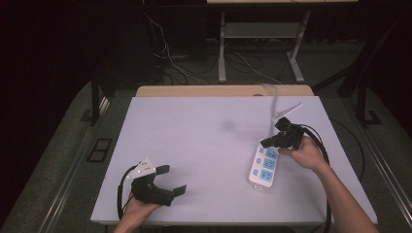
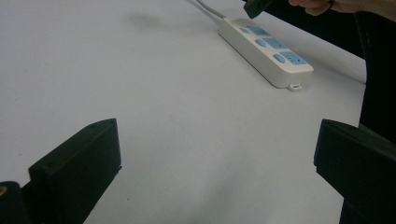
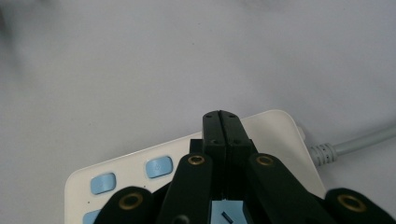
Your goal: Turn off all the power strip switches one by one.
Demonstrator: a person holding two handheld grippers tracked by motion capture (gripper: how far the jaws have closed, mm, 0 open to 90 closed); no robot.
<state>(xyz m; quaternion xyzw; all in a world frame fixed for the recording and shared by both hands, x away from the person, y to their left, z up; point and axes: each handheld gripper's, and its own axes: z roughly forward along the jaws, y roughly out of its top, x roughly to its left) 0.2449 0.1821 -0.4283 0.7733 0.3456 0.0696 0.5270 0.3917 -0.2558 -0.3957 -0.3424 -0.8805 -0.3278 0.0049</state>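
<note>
In the high view, a white power strip [image 1: 265, 165] with blue sockets is seen lying on the right part of the white table [image 1: 204, 145], its cable [image 1: 273, 99] running off toward the far edge. The right gripper [image 1: 266, 142] is held just above the strip's far end, its jaws clenched together with nothing between them. The left gripper [image 1: 175, 179] is rested near the table's near edge, well apart from the strip, its jaws spread wide and empty

In the left gripper view, the two black jaws are seen standing far apart over bare table, and the strip [image 2: 266, 50] is seen farther off, with the other gripper's tip [image 2: 257, 6] poised over its far end

In the right gripper view, the jaws are seen pressed flat against each other, pointed down at the end of the strip [image 3: 187, 163] where the cable [image 3: 350, 147] enters, with two blue buttons [image 3: 159, 166] just to the side

The step in hand is judged to be the pressing of a switch on the strip with the closed jaw tips. For the next move, the tip would have to be brought squarely over one blue button and lowered straight, so that the strip is not pushed aside; steadying by the left gripper may be needed
</note>
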